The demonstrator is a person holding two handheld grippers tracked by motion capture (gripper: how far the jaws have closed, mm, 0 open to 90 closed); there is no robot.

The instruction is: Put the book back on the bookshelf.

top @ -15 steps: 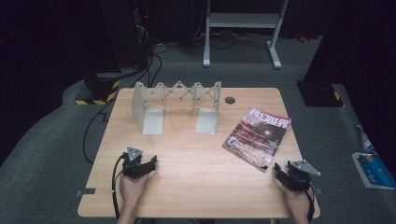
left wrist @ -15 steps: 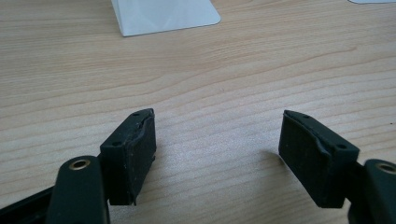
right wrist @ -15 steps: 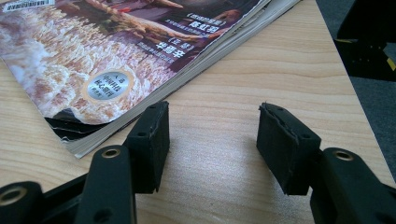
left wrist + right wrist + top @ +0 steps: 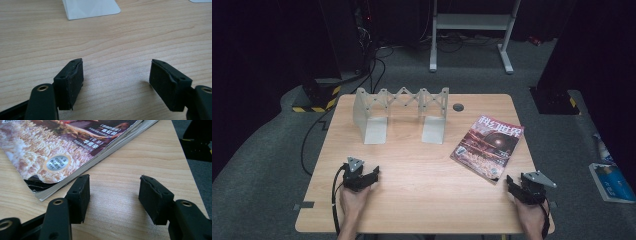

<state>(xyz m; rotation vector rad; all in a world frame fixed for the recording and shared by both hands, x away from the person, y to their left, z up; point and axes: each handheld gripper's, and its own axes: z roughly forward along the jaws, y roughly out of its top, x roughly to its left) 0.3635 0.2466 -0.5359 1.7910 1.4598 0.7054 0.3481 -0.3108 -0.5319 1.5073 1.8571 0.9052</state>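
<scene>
A magazine (image 4: 490,145) with a reddish cover lies flat on the right side of the wooden table (image 4: 412,200); its near corner (image 4: 50,157) fills the upper left of the right gripper view. My right gripper (image 4: 515,186) rests on the table just right of that corner, jaws open and empty (image 4: 113,195). My left gripper (image 4: 371,176) sits at the front left, open with bare wood between its pads (image 4: 116,77). A white expandable file rack (image 4: 402,112) stands at the back; one of its feet (image 4: 91,8) shows in the left gripper view.
A round grey grommet (image 4: 458,107) sits in the table top behind the magazine. The table's right edge (image 4: 190,165) is close to the right gripper. On the floor to the right lies a blue-and-white object (image 4: 609,180). Dark equipment and a white frame (image 4: 472,30) stand behind the table.
</scene>
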